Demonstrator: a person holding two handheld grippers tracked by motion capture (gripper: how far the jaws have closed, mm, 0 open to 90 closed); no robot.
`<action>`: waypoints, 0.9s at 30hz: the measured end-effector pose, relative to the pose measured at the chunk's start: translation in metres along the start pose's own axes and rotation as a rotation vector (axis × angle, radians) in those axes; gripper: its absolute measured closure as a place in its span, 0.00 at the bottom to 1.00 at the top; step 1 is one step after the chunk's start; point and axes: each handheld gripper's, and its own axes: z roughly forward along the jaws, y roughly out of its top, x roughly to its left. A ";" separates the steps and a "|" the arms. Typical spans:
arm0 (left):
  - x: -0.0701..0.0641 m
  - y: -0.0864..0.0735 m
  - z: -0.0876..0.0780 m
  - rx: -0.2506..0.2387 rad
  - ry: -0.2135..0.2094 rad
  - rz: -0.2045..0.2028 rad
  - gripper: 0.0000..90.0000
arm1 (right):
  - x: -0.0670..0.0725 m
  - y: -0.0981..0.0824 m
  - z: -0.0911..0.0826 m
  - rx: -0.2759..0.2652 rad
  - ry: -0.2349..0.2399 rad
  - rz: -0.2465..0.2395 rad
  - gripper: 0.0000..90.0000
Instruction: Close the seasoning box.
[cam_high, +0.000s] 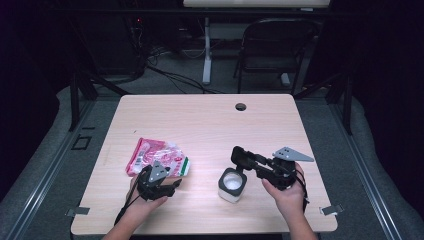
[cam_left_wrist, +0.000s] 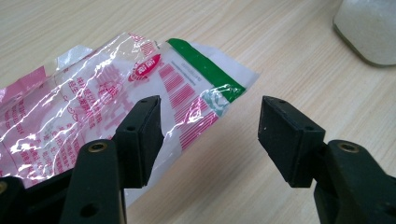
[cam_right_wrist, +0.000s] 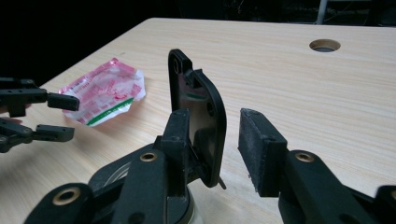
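Observation:
A crinkled pink and clear plastic bag (cam_high: 157, 156) (cam_left_wrist: 93, 107) (cam_right_wrist: 105, 91) with a green strip lies flat at the table's left. My left gripper (cam_high: 172, 181) (cam_left_wrist: 208, 135) hovers open at the bag's green corner, one jaw over the plastic and one over bare wood. A small white container (cam_high: 231, 186) (cam_left_wrist: 369, 28) stands at the table's middle front. Its black hinged lid (cam_right_wrist: 205, 121) is flipped upright. My right gripper (cam_high: 239, 159) (cam_right_wrist: 217, 128) straddles that lid: one jaw lies against it, while the other stands a small gap away from it. The left gripper (cam_right_wrist: 60, 116) also appears at the far left of the right gripper view.
The wooden table (cam_high: 210, 125) has a round cable hole (cam_high: 241, 106) (cam_right_wrist: 324, 45) near its far edge. A folding chair (cam_high: 275, 45) and a desk leg stand beyond the table on the grey floor. Bare wood stretches between bag and container.

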 end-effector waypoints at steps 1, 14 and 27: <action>0.000 0.000 0.000 0.001 -0.004 -0.001 0.44 | 0.000 0.000 0.001 0.007 -0.001 -0.003 0.72; 0.001 -0.003 -0.011 -0.018 -0.001 -0.016 0.44 | -0.003 0.001 0.013 0.061 0.039 -0.025 0.88; 0.003 -0.003 -0.018 -0.040 0.014 -0.024 0.44 | -0.004 0.002 0.011 0.077 0.062 -0.051 0.91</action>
